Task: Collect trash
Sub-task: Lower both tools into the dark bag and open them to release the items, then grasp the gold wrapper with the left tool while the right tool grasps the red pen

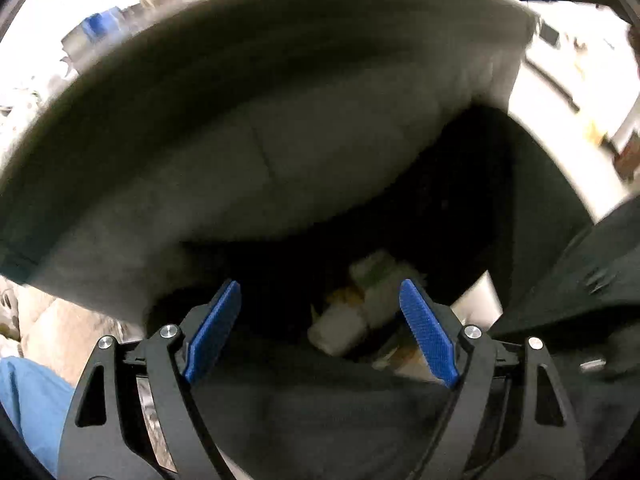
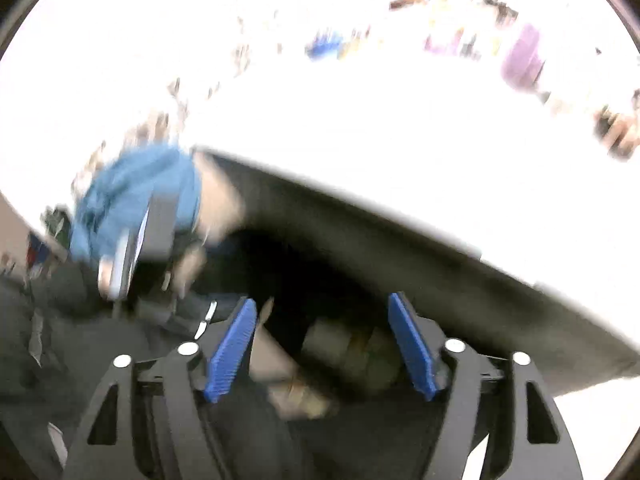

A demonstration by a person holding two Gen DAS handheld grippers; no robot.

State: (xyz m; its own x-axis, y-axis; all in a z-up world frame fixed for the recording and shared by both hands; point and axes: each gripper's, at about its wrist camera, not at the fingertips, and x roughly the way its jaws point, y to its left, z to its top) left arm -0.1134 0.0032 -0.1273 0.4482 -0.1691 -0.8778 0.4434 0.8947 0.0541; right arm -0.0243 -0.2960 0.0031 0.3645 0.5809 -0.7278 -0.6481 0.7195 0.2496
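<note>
Trash is lying deep inside the bag. Left gripper and right gripper are both hovering over its mouth, spread wide, gripping nothing. Seemingly between deposits; next calls for fetching more.

Right tool over an open dark bag
Blue fingers spread wide; blurred pale trash lies inside the bag.
</note>
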